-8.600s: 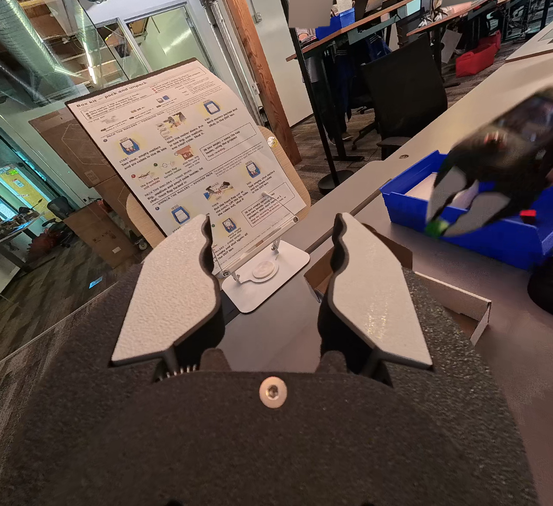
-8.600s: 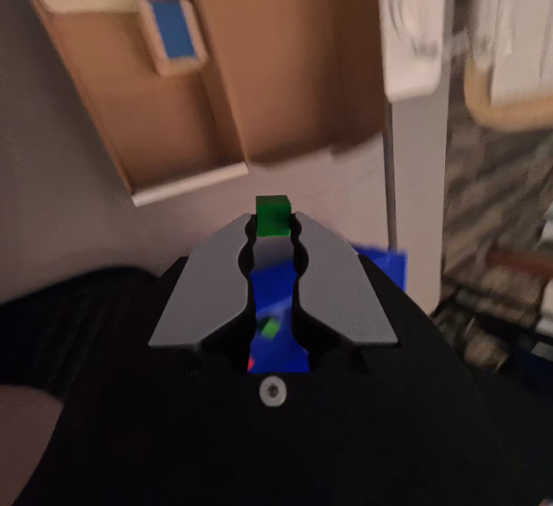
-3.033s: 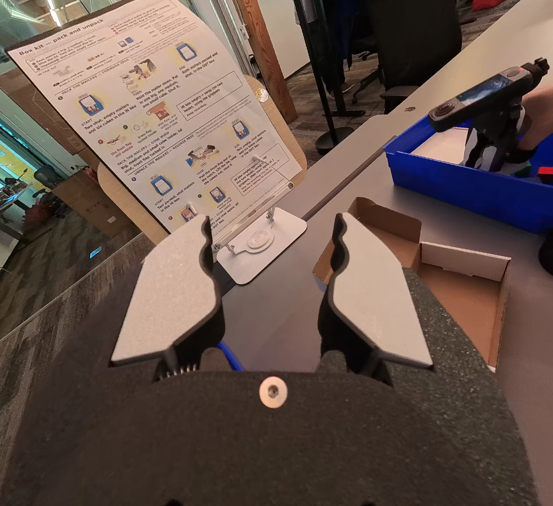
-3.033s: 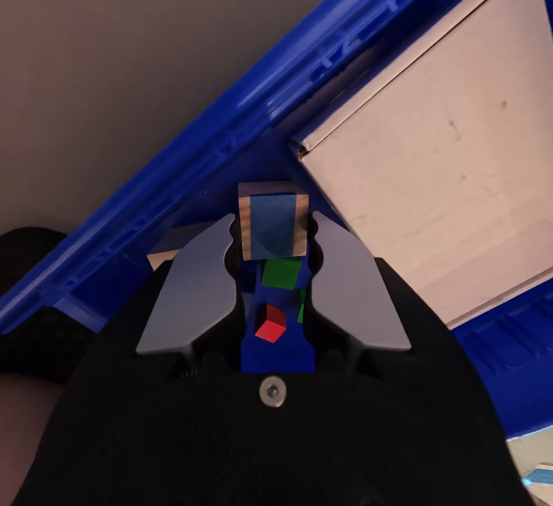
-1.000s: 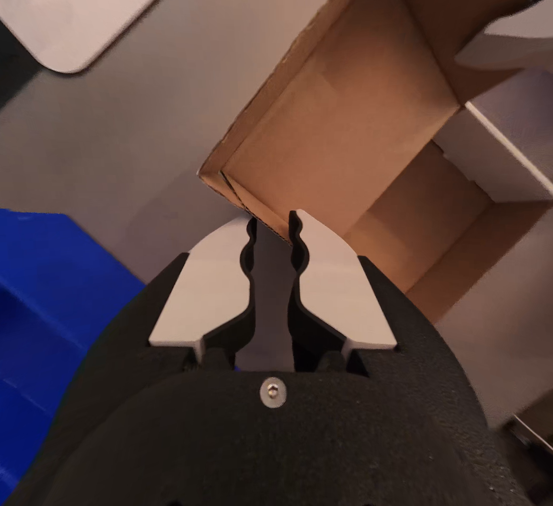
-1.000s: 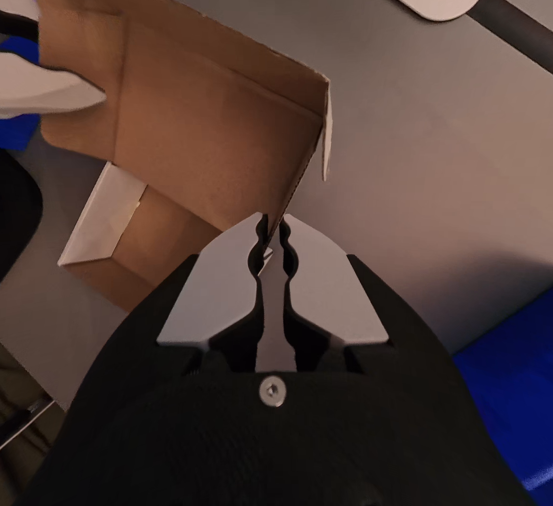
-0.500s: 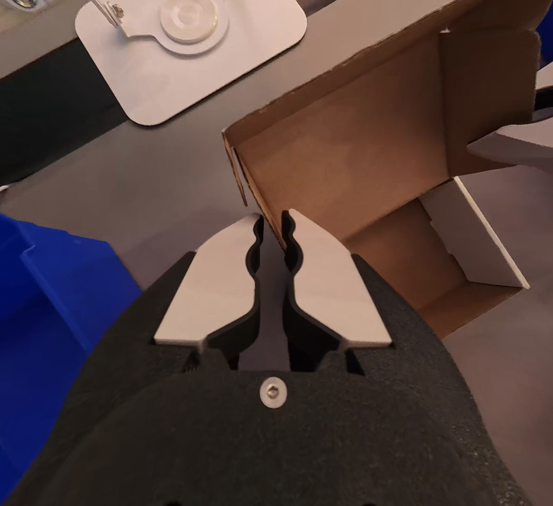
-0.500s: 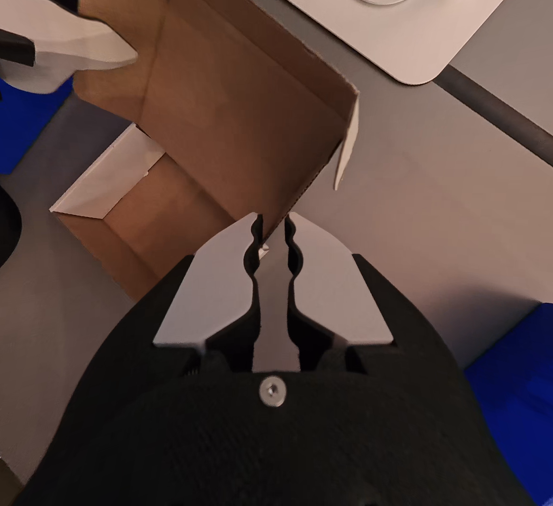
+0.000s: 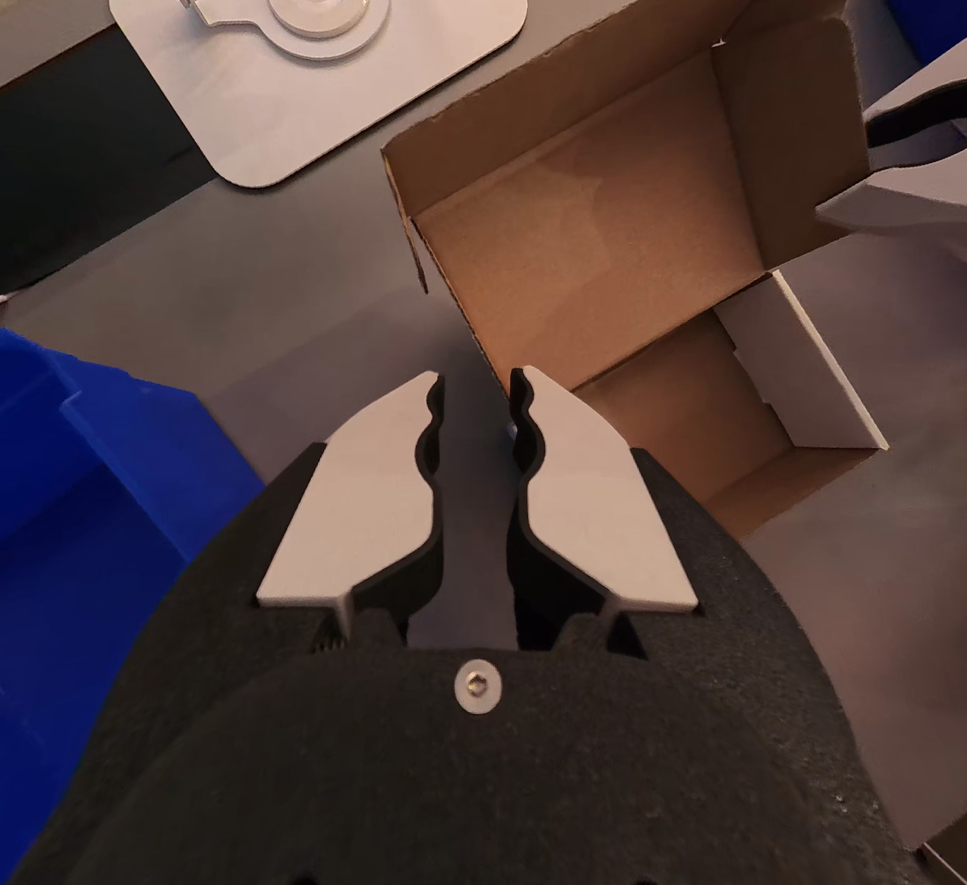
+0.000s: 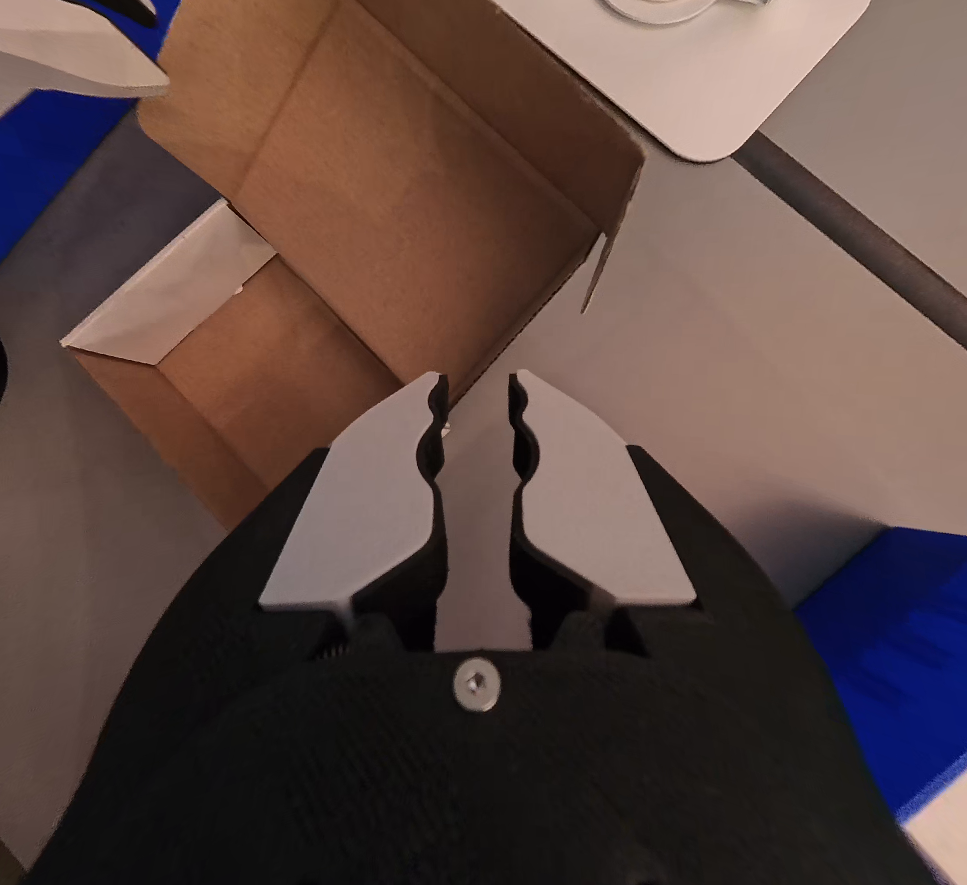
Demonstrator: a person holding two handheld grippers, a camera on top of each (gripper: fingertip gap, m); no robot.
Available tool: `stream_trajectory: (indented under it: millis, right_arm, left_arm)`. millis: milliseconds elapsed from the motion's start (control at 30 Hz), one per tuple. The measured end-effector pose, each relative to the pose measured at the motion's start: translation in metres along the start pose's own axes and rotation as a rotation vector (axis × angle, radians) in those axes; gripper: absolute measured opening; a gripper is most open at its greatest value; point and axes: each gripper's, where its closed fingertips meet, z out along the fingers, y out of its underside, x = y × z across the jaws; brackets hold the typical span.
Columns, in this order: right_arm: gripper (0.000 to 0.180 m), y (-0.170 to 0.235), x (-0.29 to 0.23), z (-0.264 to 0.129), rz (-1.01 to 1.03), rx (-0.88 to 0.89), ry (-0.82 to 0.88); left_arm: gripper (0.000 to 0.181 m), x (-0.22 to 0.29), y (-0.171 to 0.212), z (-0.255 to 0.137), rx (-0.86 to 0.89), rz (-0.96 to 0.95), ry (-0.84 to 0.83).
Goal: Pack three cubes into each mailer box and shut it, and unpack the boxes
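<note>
A: Bin (image 9: pixel 78 494), blue, sits leftmost on the tabletop (image 9: pixel 261 284); and the left hand-held gripper (image 9: pixel 476 384)?

B: Released, its jaws parted at the mailer box's (image 9: pixel 602 253) raised lid edge.

A: The box?

B: Open on the tabletop, interior bare. The right hand-held gripper (image 10: pixel 476 384) is released too, beside the opposite lid edge.

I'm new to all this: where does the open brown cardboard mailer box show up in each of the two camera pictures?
Left wrist view: the open brown cardboard mailer box fills the upper right, its lid standing open, beyond the left gripper.
Right wrist view: the box fills the upper left, beyond the right gripper.
Shared landmark: the white rounded stand base lies on the grey table just past the box in both.
</note>
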Motion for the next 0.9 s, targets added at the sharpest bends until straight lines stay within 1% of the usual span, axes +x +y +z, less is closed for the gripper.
stream_trajectory:
  millis: [33,200,267,300,400,467,533,633,700,767,833,900]
  right_arm:
    - [0.023,-0.001,0.000,-0.002,-0.003,0.008,-0.006]
    - [0.024,-0.005,-0.001,-0.022,0.019,0.052,-0.085]
    - [0.025,0.000,0.000,-0.029,0.023,0.032,-0.114]
    - [0.024,0.007,-0.001,-0.031,0.019,-0.004,-0.133]
    - [0.024,0.041,-0.009,-0.030,0.002,-0.190,-0.211]
    - [0.024,0.045,-0.005,-0.026,-0.013,-0.209,-0.194]
    - [0.024,0.033,-0.006,-0.026,-0.004,-0.146,-0.222]
    - [0.025,0.001,-0.001,-0.030,0.049,0.054,-0.243]
    - [0.027,-0.020,0.006,-0.036,0.124,0.195,-0.266]
    - [0.027,-0.035,0.016,-0.041,0.239,0.306,-0.291]
    - [0.027,-0.033,0.026,-0.037,0.321,0.310,-0.293]
    - [0.028,-0.017,0.032,-0.024,0.344,0.222,-0.260]
  left_arm:
    - [0.024,0.000,0.000,-0.003,0.004,-0.002,0.003]
    - [0.024,-0.001,0.001,-0.023,0.019,-0.012,0.023]
    - [0.024,0.001,0.006,-0.030,0.008,-0.027,0.044]
    - [0.023,0.003,0.010,-0.032,-0.012,-0.034,0.058]
    - [0.021,0.011,0.029,-0.032,-0.117,-0.035,0.097]
    - [0.021,0.008,0.029,-0.029,-0.122,-0.026,0.088]
    - [0.021,0.009,0.026,-0.027,-0.107,-0.043,0.120]
    - [0.029,0.018,0.017,-0.026,-0.049,-0.092,0.245]
    - [0.037,0.024,0.008,-0.026,0.000,-0.142,0.358]
    - [0.039,0.020,-0.007,-0.028,0.074,-0.216,0.427]
    - [0.039,0.012,-0.019,-0.027,0.148,-0.264,0.463]
    - [0.039,0.007,-0.024,-0.025,0.179,-0.291,0.486]
